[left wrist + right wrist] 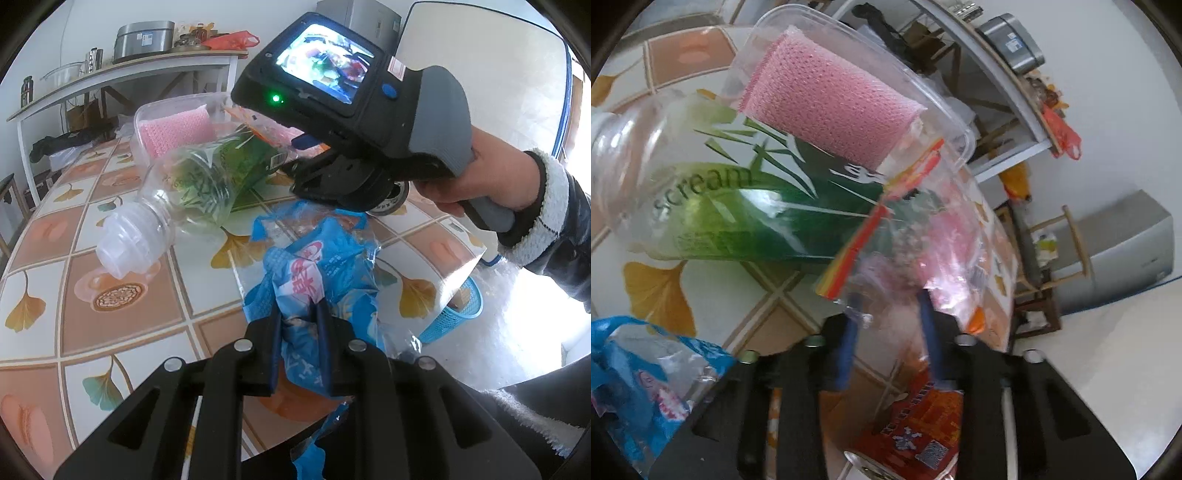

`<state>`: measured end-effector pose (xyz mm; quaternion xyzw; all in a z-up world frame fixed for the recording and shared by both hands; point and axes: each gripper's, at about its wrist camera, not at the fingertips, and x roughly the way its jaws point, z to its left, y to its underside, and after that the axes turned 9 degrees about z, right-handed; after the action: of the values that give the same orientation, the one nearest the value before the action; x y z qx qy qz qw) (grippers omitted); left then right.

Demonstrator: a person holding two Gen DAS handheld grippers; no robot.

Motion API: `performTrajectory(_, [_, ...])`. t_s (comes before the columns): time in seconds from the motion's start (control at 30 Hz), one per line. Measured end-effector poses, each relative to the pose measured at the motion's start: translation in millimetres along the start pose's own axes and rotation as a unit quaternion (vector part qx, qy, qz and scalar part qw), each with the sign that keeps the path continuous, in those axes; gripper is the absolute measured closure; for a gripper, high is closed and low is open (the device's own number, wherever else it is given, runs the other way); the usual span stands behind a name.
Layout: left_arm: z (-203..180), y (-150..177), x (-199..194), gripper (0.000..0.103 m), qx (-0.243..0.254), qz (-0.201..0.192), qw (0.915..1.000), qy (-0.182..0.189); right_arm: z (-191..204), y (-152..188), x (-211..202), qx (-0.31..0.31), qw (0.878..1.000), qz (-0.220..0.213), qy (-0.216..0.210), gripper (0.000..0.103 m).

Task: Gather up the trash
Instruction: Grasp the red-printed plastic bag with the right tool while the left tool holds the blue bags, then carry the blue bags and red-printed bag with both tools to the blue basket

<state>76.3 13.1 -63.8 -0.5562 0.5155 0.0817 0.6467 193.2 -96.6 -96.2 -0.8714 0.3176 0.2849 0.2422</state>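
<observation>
My left gripper is shut on a crumpled blue plastic wrapper that lies on the tiled tablecloth. The same blue wrapper shows at the lower left of the right wrist view. My right gripper is shut on a clear plastic bag with pink contents and a red-yellow strip, held just above the table. An empty clear bottle with a green label lies on its side beside that bag; the bottle fills the left of the right wrist view. A hand holds the right gripper's handle.
A clear tub with pink foam stands behind the bottle. A tape roll lies under the right gripper, and a red packet lies below its fingers. A blue basket sits on the floor past the table's right edge. A cluttered shelf lines the far wall.
</observation>
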Motion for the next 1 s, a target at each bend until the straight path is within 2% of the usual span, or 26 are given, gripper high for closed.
performTrajectory(0.07, [0.5, -0.5, 0.0, 0.087, 0.000, 0.000, 1.0000, 0.001, -2.0, 2.8, -3.6, 0.006, 1.000, -0.005, 0.003, 0.098])
performTrajectory(0.17, [0.2, -0.3, 0.1, 0.087, 0.000, 0.000, 1.0000, 0.000, -9.7, 7.1, -9.6, 0.020, 1.000, -0.021, 0.011, 0.101])
performTrajectory(0.43, [-2.2, -2.0, -0.3, 0.089, 0.005, 0.001, 0.9999, -0.013, -43.1, 17.8, -44.3, 0.085, 0.993, -0.078, 0.013, 0.103])
performTrajectory(0.67, [1.2, -4.7, -5.4, 0.093, -0.014, -0.010, 0.9997, -0.019, -84.6, 30.3, -89.0, 0.159, 0.978, -0.137, -0.019, 0.103])
performTrajectory(1.0, [-7.5, -13.4, -24.3, 0.094, -0.013, -0.038, 0.9988, -0.029, -106.5, 46.6, -127.9, 0.201, 0.959, -0.196, -0.040, 0.103])
